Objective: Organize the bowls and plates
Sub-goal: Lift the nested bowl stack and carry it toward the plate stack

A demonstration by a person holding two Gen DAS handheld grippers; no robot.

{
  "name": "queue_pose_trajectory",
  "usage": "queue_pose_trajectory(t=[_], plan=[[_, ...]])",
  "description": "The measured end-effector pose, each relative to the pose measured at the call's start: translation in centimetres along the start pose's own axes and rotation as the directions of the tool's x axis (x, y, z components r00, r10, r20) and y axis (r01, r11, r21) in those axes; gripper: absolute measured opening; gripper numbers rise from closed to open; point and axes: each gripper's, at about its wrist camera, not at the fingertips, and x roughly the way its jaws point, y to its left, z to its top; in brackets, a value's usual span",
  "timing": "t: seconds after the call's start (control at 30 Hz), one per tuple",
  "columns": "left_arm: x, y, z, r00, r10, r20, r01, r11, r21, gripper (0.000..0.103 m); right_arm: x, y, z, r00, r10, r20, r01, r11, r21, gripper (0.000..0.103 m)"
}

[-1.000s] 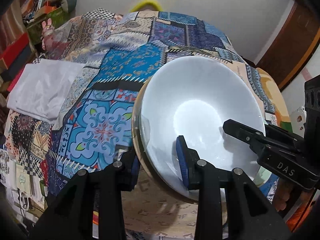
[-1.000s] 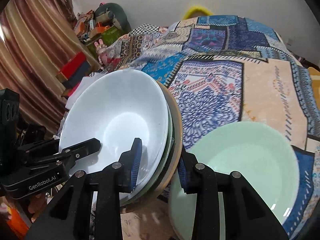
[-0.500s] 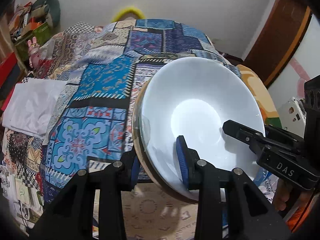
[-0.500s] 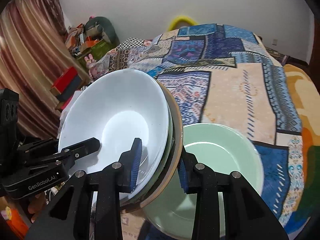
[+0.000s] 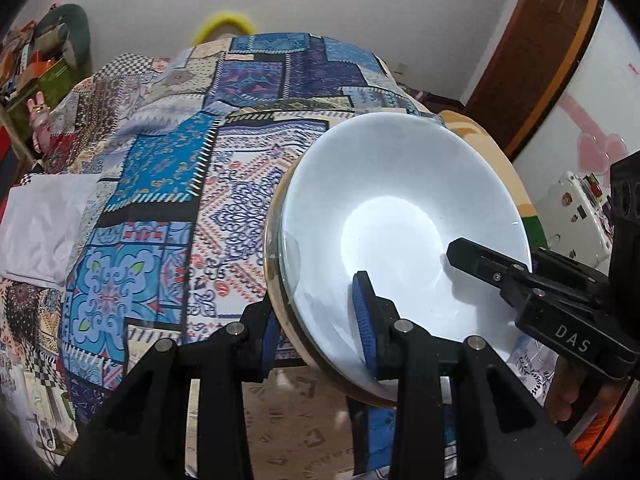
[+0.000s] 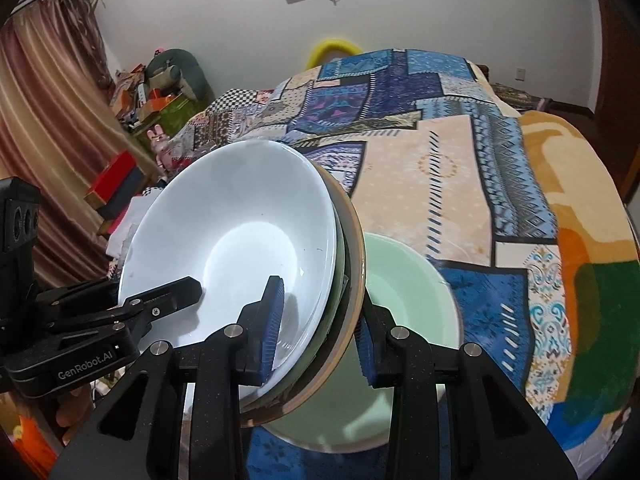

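Above the bed's near edge, both tools, left tool [image 5: 318, 330] and right tool [image 6: 318, 326], are clamped on opposite rims of the stacked bowls [image 6: 240, 256]. I'd keep them level together and lower slowly into the green bowl [image 6: 408, 304] on the bed [image 6: 448, 168].

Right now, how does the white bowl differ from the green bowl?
The white bowl is white; the green bowl is pale mint. The white bowl tops a stack clamped at opposite rims by the left gripper and right gripper, lifted and tilted; the green bowl lies alone on the bedspread, ungripped. The white bowl shows whole; the stack hides part of the green one. Both are round, glossy and empty.
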Motion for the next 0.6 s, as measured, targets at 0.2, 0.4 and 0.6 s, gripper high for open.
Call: queue_pose_trajectory(t=[0.2, 0.4, 0.6], plan=[[1.2, -1.2, 0.0, 1.0, -0.008, -0.023, 0.009, 1.0, 0.02, 0.034, 0.0, -1.5, -0.6, 1.0, -0.01, -0.014, 0.011, 1.0, 0.027, 0.03], [2.6, -1.8, -0.1, 0.999, -0.011, -0.054, 0.012, 0.999, 0.03, 0.034, 0.6, -2.6, -1.1, 0.999, -0.011, -0.032, 0.012, 0.999, 0.049, 0.03], [4.4, -1.6, -0.2, 0.996, 0.001, -0.092, 0.002, 0.999, 0.032, 0.034, 2.0, -3.3, -1.7, 0.998, -0.001, -0.063, 0.005, 0.997, 0.072, 0.03]])
